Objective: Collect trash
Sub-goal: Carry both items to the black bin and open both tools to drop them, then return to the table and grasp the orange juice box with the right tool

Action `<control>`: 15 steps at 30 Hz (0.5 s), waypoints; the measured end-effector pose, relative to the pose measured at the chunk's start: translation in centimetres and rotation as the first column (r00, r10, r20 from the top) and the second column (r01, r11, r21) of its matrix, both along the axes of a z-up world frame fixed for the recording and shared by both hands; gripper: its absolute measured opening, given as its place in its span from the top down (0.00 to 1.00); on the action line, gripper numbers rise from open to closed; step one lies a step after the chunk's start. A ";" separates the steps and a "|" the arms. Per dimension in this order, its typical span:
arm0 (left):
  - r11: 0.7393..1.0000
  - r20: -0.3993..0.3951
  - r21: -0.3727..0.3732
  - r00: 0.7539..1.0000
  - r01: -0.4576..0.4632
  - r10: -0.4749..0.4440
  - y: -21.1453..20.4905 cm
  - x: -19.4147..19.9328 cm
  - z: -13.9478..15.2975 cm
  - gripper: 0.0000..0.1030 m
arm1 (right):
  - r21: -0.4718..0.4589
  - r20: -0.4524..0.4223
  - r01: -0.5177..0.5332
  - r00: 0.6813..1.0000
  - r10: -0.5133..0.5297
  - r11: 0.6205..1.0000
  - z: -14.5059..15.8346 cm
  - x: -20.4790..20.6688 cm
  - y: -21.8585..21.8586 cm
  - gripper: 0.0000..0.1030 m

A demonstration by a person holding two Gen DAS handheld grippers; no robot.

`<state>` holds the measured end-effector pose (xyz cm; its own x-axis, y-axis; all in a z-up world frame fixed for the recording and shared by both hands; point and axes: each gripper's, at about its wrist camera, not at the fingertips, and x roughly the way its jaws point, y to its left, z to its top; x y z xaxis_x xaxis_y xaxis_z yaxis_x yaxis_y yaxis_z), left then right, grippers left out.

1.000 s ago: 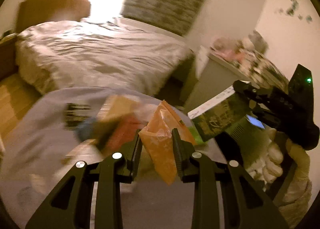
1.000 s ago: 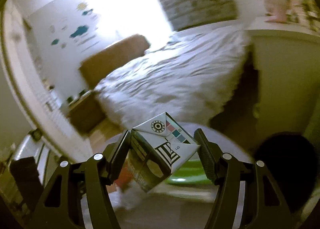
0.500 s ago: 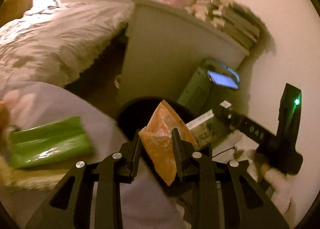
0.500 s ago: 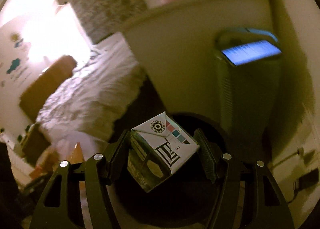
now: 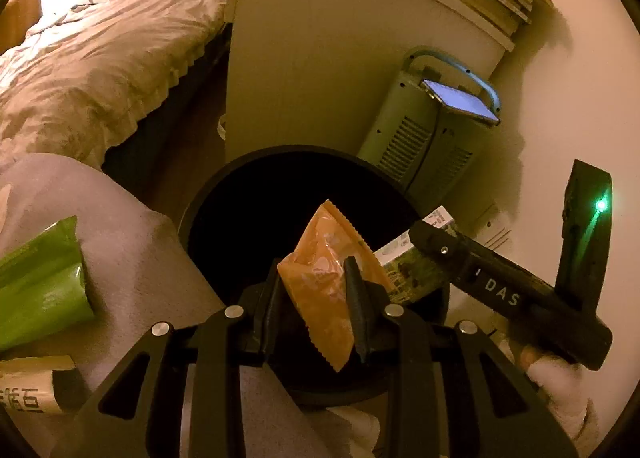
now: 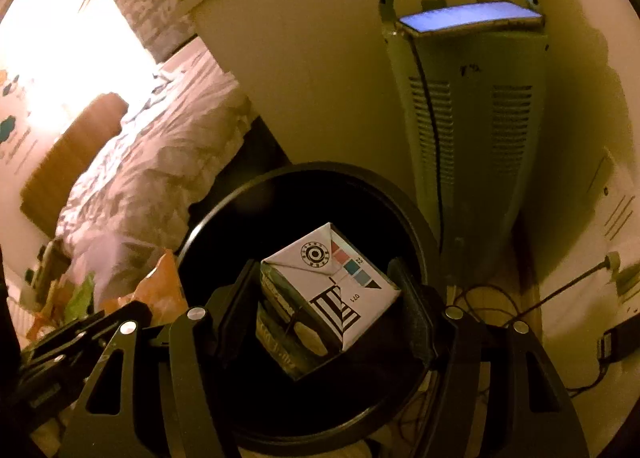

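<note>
A round black bin (image 5: 208, 194) stands on the floor below both grippers, its dark mouth facing up (image 6: 224, 210). My left gripper (image 5: 316, 298) is shut on an orange plastic wrapper (image 5: 324, 278) and holds it over the bin's opening. My right gripper (image 6: 328, 298) is shut on a small drink carton (image 6: 332, 290) with a white printed top and dark sides, also above the bin. In the left wrist view the right gripper (image 5: 416, 242) comes in from the right with the carton (image 5: 408, 266) at its tip. The orange wrapper (image 6: 160, 290) shows at the left of the right wrist view.
A pale green tower heater (image 5: 432, 138) with a lit phone (image 5: 460, 102) on top stands behind the bin, against a white cabinet (image 5: 320, 58) stacked with books. A bed (image 5: 100, 58) lies to the left. A green packet (image 5: 36, 282) rests on a grey cloth-covered surface (image 5: 132, 250). Cables (image 6: 500, 306) trail on the floor.
Both grippers swung from the cluttered surface and the bed over to the black bin and dipped toward it. Each kept its hold, the left on the wrapper and the right on the carton.
</note>
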<state>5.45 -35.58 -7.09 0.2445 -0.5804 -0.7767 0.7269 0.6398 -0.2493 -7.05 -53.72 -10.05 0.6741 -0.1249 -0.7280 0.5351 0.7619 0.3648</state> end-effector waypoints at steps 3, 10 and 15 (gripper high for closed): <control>1.000 0.019 0.015 1.000 0.000 -0.001 -0.1 -0.1 0.1 0.68 | 0.006 -0.007 -0.011 1.000 0.011 1.000 0.0 0.2 0.2 0.36; 1.000 0.081 -0.008 0.997 -0.004 0.005 0.3 -0.9 1.7 0.30 | 0.013 -0.003 -0.017 1.000 0.017 1.000 1.0 0.4 0.5 0.28; 0.999 0.111 -0.043 0.994 -0.003 0.008 1.4 -1.6 3.4 0.30 | -0.008 0.028 -0.024 0.999 0.024 1.000 2.6 -0.1 1.1 0.28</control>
<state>3.84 -34.22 -3.67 0.3306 -0.6112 -0.7191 0.7483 0.6341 -0.1949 -7.20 -52.59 -7.50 0.6972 -0.1142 -0.7077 0.5063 0.7774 0.3733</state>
